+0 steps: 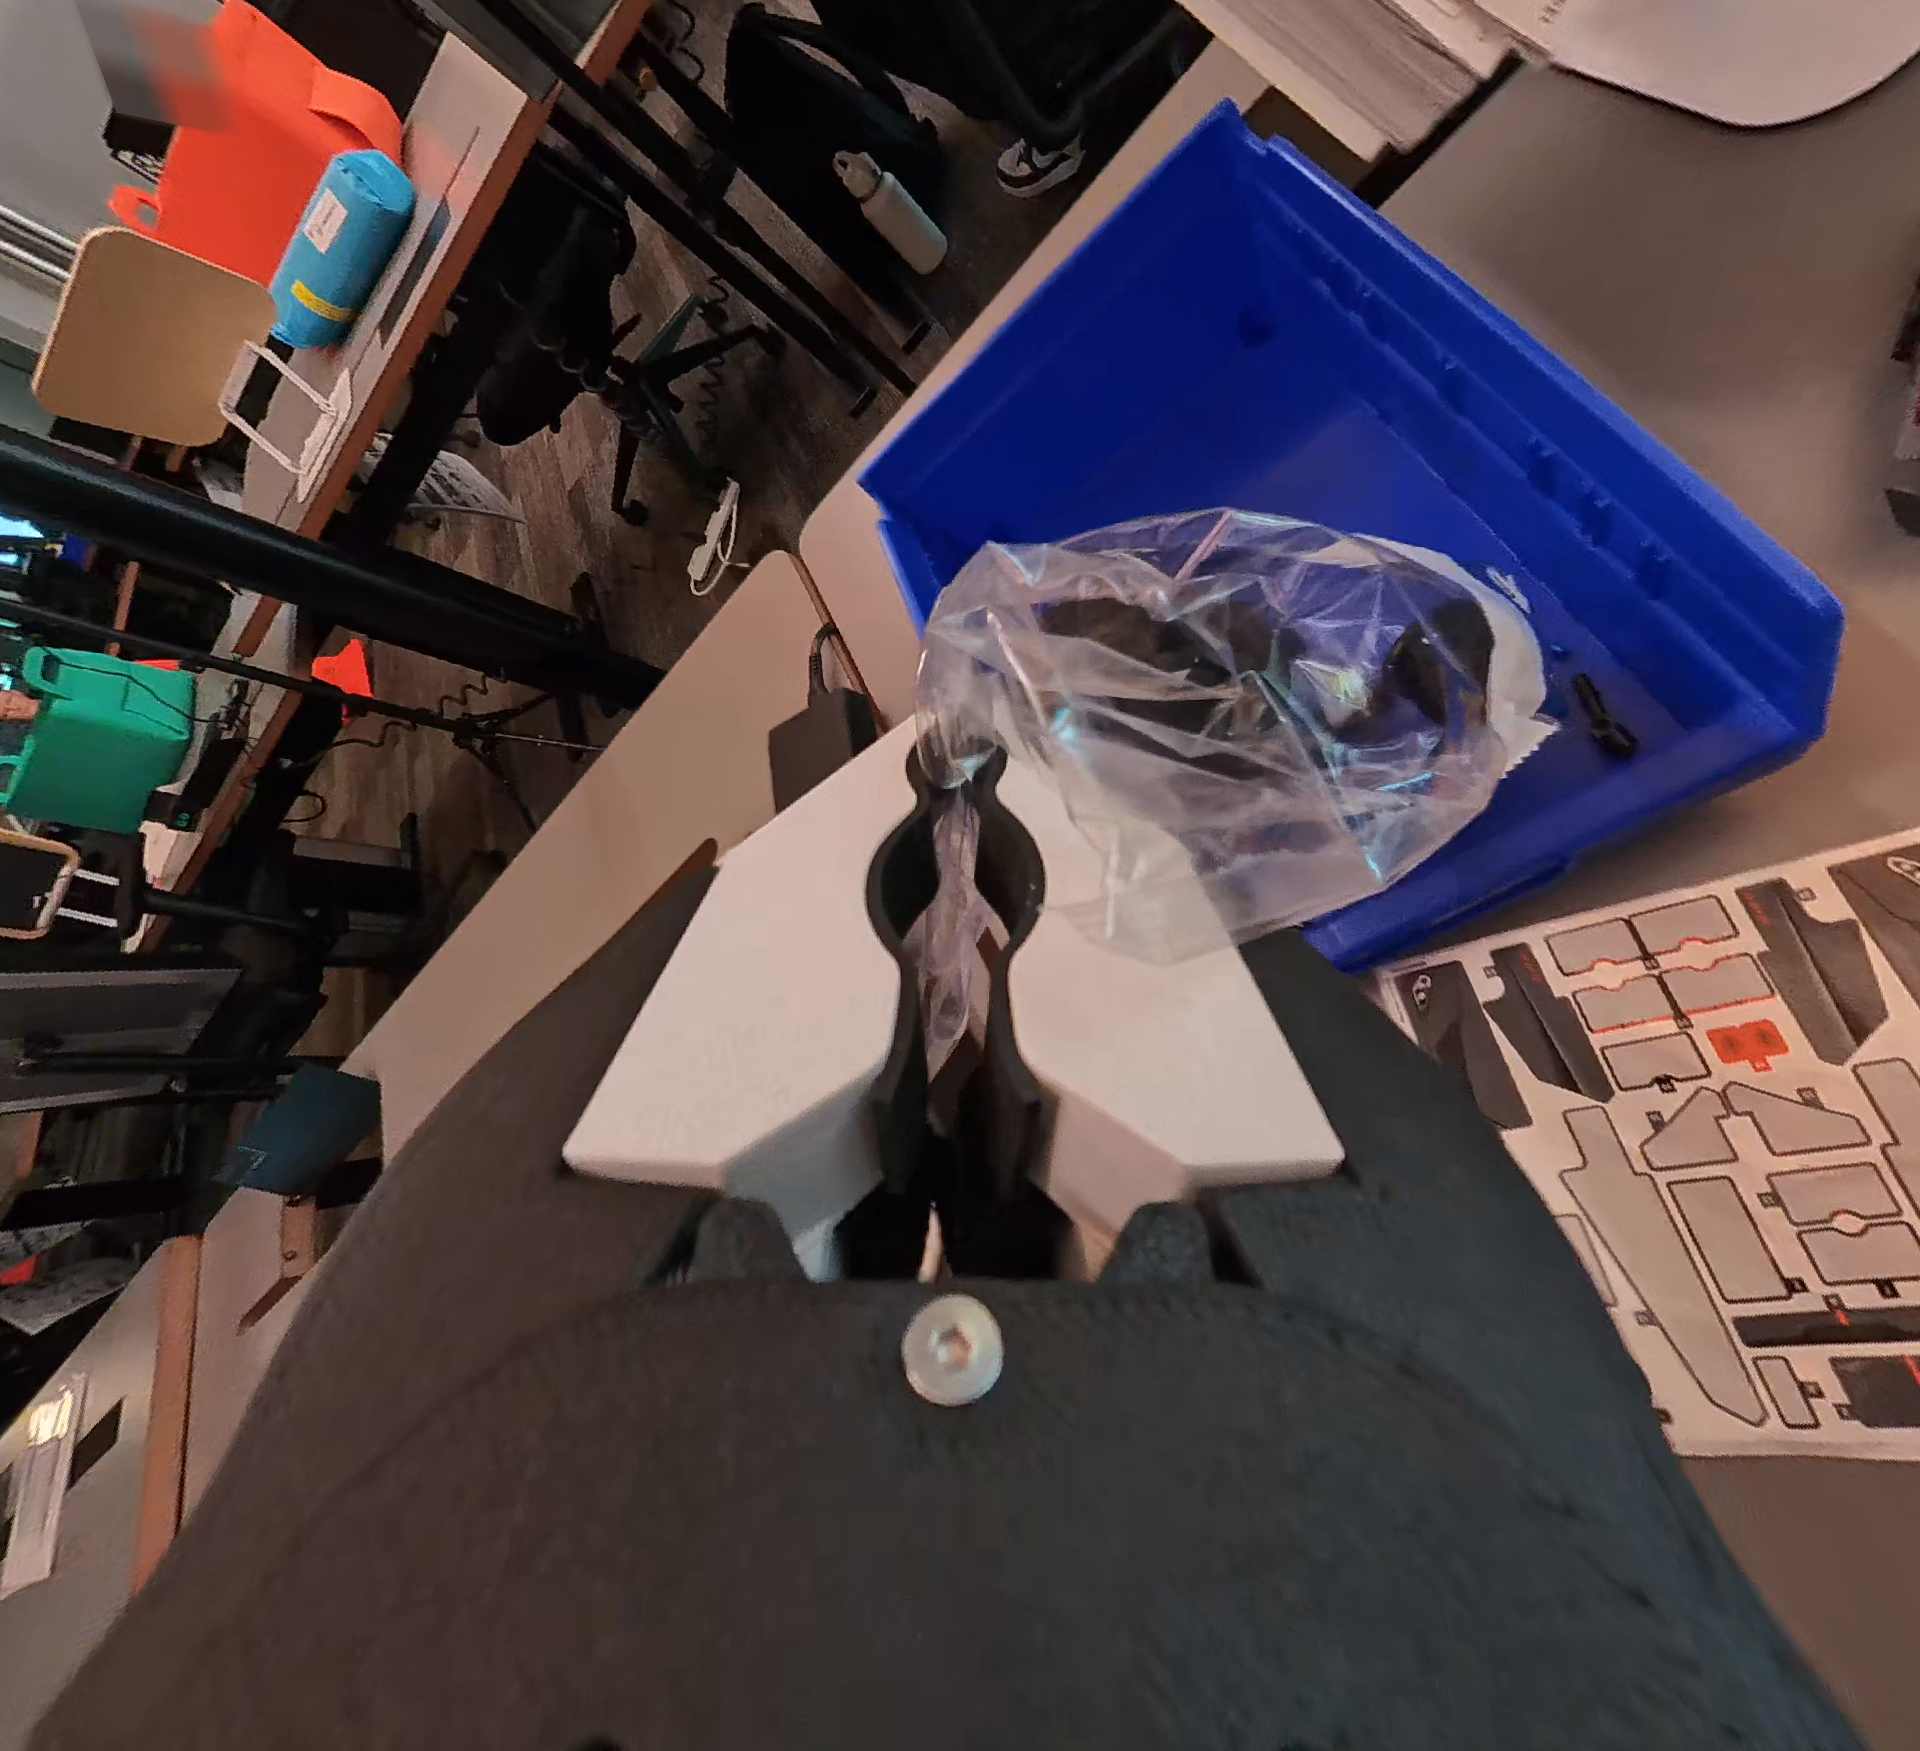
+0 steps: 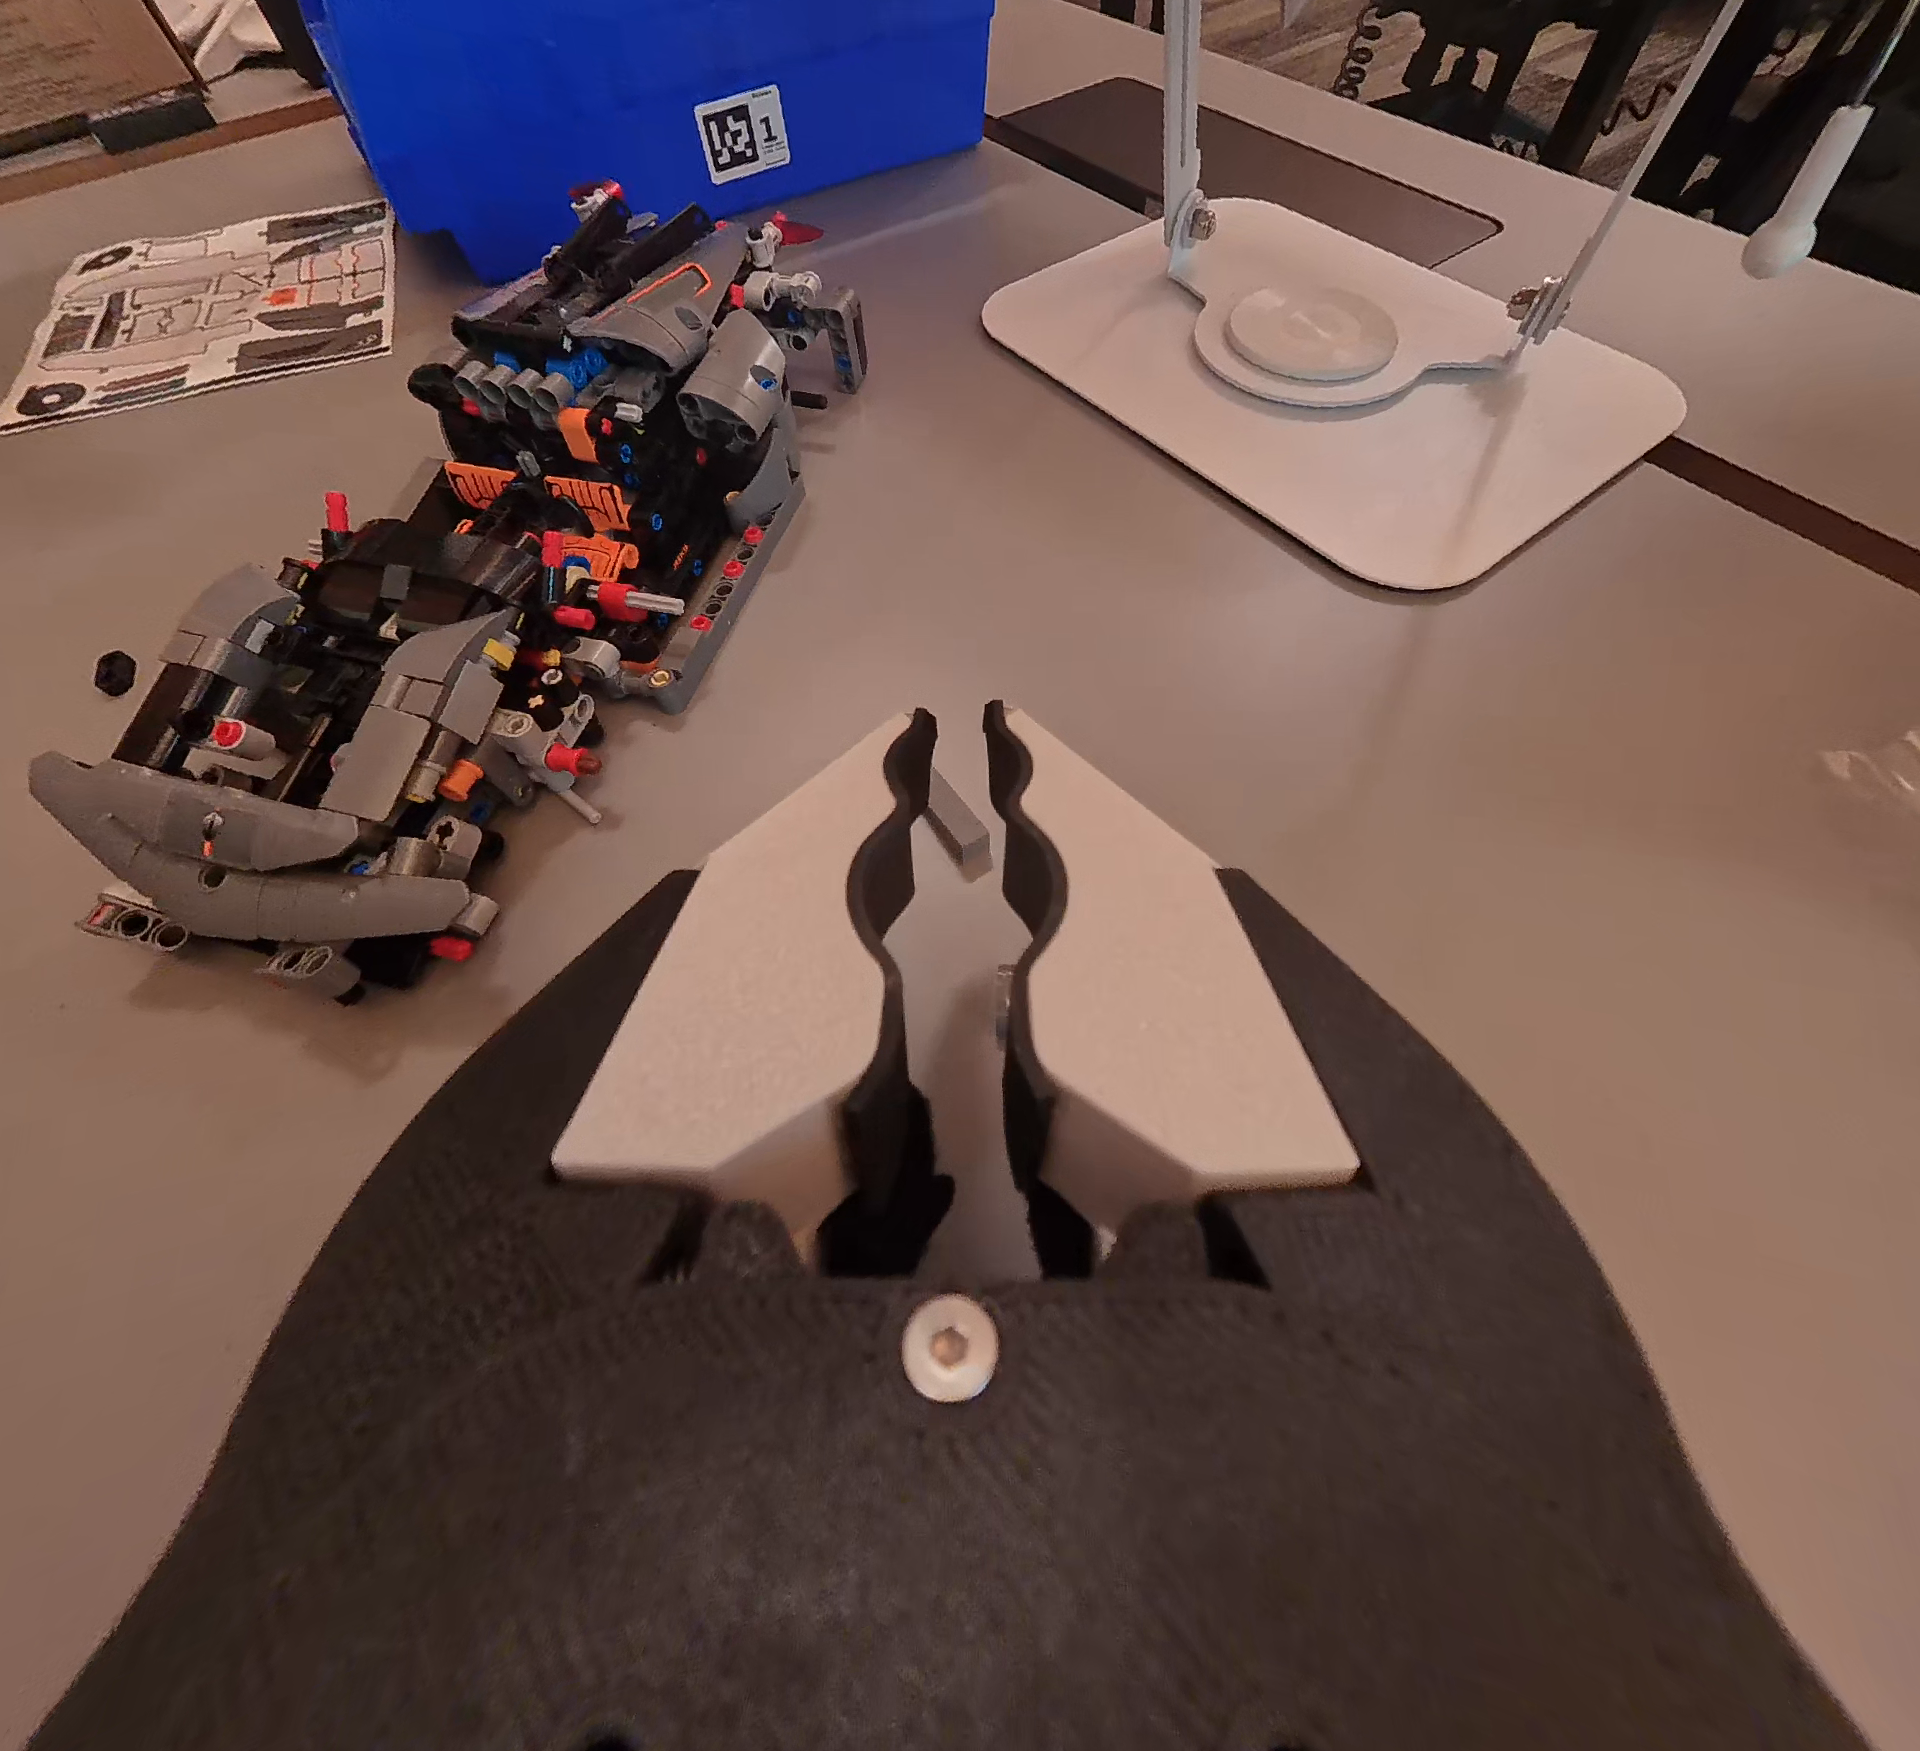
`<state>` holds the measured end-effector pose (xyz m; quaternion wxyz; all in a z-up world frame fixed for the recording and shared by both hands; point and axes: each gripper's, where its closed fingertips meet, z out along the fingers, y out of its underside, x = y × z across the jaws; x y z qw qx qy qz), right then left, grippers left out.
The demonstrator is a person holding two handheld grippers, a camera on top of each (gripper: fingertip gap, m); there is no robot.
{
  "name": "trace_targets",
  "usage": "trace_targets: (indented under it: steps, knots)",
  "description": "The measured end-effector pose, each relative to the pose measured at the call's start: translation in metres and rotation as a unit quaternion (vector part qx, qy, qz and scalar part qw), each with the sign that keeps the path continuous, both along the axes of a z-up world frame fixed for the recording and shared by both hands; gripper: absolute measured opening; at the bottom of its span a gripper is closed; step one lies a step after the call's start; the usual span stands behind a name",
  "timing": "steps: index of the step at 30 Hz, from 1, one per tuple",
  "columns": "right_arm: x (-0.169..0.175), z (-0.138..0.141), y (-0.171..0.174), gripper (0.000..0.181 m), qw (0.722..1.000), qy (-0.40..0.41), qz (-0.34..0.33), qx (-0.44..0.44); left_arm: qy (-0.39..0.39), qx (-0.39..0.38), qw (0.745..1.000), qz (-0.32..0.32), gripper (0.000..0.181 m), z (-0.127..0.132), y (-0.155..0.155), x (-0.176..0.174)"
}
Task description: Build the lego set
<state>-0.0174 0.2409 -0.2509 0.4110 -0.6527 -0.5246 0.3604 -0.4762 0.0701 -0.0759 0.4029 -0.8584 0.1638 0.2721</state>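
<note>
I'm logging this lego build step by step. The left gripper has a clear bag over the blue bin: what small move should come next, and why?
Probably tip the clear plastic bag lower over the blue bin so its dark pieces spill inside. The left gripper pinches the bag's neck with jaws shut, the bag hangs above the bin's open top, and one small black piece already lies on the bin floor.

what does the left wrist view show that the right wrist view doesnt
Left wrist view only: the left hand-held gripper pinching the clear plastic bag of dark pieces.

Right wrist view only: the half-built grey, black and orange lego car, the small grey bar between the open right hand-held gripper, the white stand base.

Both: the blue plastic bin and the printed sticker sheet.
</note>
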Motion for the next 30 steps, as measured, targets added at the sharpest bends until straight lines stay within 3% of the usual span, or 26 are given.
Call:
trace_targets:
  steps: [1, 10, 21, 30]
  knots:
    - [0.000, 0.000, 0.000, 0.009, 1.000, 0.000, 0.001, 0.000, 0.001, 0.001, 1.000, 0.005, 0.000, 0.005, 0.003, -0.004]
    - [0.000, 0.002, -0.001, 0.009, 1.000, 0.003, 0.002, -0.003, 0.007, 0.035, 0.997, 0.066, 0.000, 0.050, 0.023, -0.052]
    - [-0.001, -0.003, -0.002, 0.009, 1.000, -0.003, 0.006, -0.007, 0.011, 0.024, 0.995, 0.099, 0.000, 0.054, 0.039, -0.077]
    - [-0.001, -0.001, -0.003, 0.009, 1.000, 0.000, 0.008, -0.008, -0.024, 0.014, 0.981, 0.190, 0.000, 0.042, 0.034, -0.134]
